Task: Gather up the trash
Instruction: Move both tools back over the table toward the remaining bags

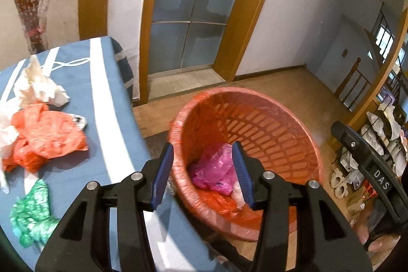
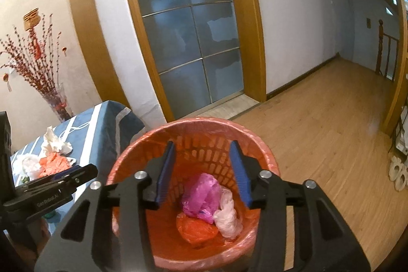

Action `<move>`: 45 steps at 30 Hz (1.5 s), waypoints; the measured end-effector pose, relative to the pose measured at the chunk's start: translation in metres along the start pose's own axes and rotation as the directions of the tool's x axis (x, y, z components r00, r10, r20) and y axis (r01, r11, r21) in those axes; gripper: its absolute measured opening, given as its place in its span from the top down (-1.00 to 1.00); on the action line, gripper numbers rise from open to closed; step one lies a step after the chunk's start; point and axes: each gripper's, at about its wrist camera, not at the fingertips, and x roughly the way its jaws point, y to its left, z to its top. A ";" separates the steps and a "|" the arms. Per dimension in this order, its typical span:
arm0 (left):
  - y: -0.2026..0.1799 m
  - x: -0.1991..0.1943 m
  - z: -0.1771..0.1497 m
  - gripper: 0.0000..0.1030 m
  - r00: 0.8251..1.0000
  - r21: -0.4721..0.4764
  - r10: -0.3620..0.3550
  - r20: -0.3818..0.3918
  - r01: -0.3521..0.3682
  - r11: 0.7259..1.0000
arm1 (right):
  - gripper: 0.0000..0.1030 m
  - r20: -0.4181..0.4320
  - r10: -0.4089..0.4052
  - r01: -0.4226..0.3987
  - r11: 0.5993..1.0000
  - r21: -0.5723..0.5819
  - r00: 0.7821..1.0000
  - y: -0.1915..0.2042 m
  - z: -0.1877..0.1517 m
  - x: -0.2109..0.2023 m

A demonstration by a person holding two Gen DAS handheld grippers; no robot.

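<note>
An orange slotted bin (image 1: 275, 119) with a liner stands on the floor beside the table and also shows in the right wrist view (image 2: 142, 144). Inside lie a pink bag (image 1: 216, 167) (image 2: 201, 195), a pale clear bag (image 2: 228, 216) and an orange bag (image 2: 196, 228). My left gripper (image 1: 204, 175) is open and empty above the bin's near rim. My right gripper (image 2: 202, 172) is open and empty above the bin's mouth. On the table lie an orange bag (image 1: 48, 137), crumpled white paper (image 1: 38, 86) and a green bag (image 1: 33, 216).
The table wears a blue cloth with white stripes (image 1: 102, 98), left of the bin. A vase of red branches (image 2: 56, 103) stands behind it. A glass door (image 2: 186, 29) faces me. Wood floor (image 2: 326, 124) runs right. A cluttered shelf (image 1: 377, 144) stands at right.
</note>
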 end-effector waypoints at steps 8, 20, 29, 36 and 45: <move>0.048 -0.048 -0.009 -0.54 0.993 -0.072 0.102 0.061 -0.098 0.993 | -0.38 -0.014 0.091 -0.092 0.992 -0.085 0.996 0.049 -0.006 -0.018; 0.170 -0.120 -0.047 -0.82 0.882 -0.212 0.459 0.103 -0.432 0.877 | -0.63 -0.178 0.278 -0.322 0.893 -0.315 0.944 0.197 -0.060 -0.022; 0.242 -0.146 -0.068 -0.82 0.801 -0.253 0.596 0.062 -0.565 0.785 | -0.64 -0.295 0.321 -0.412 0.846 -0.338 0.900 0.263 -0.089 -0.004; 0.269 -0.151 -0.082 -0.82 0.821 -0.315 0.571 0.000 -0.541 0.779 | -0.64 -0.361 0.290 -0.426 0.818 -0.387 0.886 0.296 -0.106 0.015; 0.281 -0.148 -0.091 -0.93 0.808 -0.342 0.587 -0.057 -0.568 0.748 | -0.39 -0.385 0.238 -0.404 0.800 -0.443 0.892 0.299 -0.115 0.025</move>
